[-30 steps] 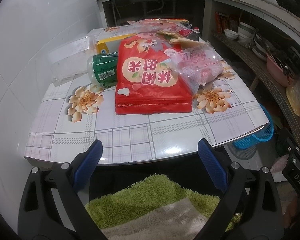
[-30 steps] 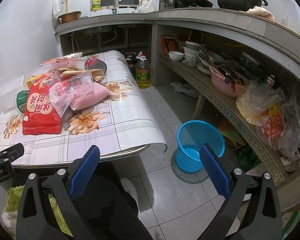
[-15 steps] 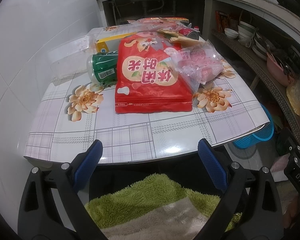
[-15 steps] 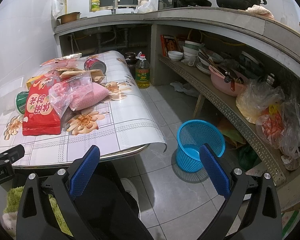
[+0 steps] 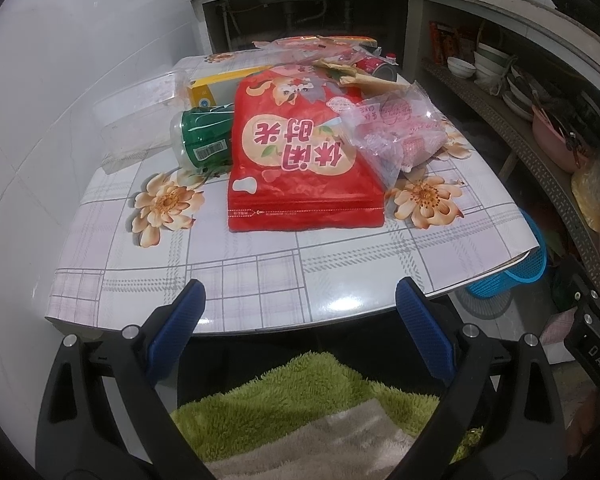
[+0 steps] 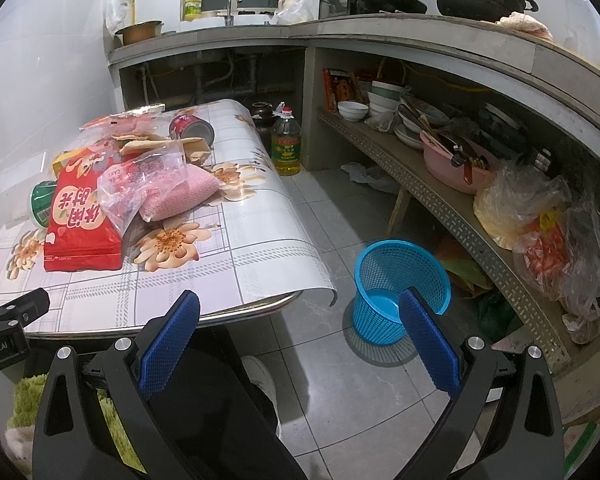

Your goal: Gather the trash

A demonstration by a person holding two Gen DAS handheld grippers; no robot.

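Two blue-padded fingers of the left gripper (image 5: 300, 308) stand wide apart with nothing between them, held just short of the near edge of the table (image 5: 260, 280), which is covered in a checked, flowered cloth. On the table lies a heap of trash: a large red snack bag (image 5: 300, 160) flat in the middle, a green bottle (image 5: 204, 140) on its side touching the bag's left edge, a clear bag with pink contents (image 5: 400, 136) overlapping the red bag's right side, a yellow box (image 5: 220, 84) behind the bottle, and a clear plastic container (image 5: 140, 116) against the wall. More wrappers and a red can (image 5: 378, 66) lie at the far end. A blue mesh basket (image 5: 516, 268) shows on the floor past the table's right corner. A green fleecy cloth (image 5: 308, 392) sits below the gripper.

From the right wrist view, the right gripper (image 6: 300, 328) is likewise spread wide and empty, held over the floor beside the table's right corner (image 6: 260, 272). The blue mesh basket (image 6: 400, 280) stands upright on the tiles, partly behind the right finger. The red snack bag (image 6: 80, 220) and the pink-filled clear bag (image 6: 160, 188) lie on the table to the left, the red can (image 6: 192, 128) farther back. An oil bottle (image 6: 286, 140) stands on the floor beyond the table. The left gripper's tip (image 6: 16, 312) shows at the left edge.
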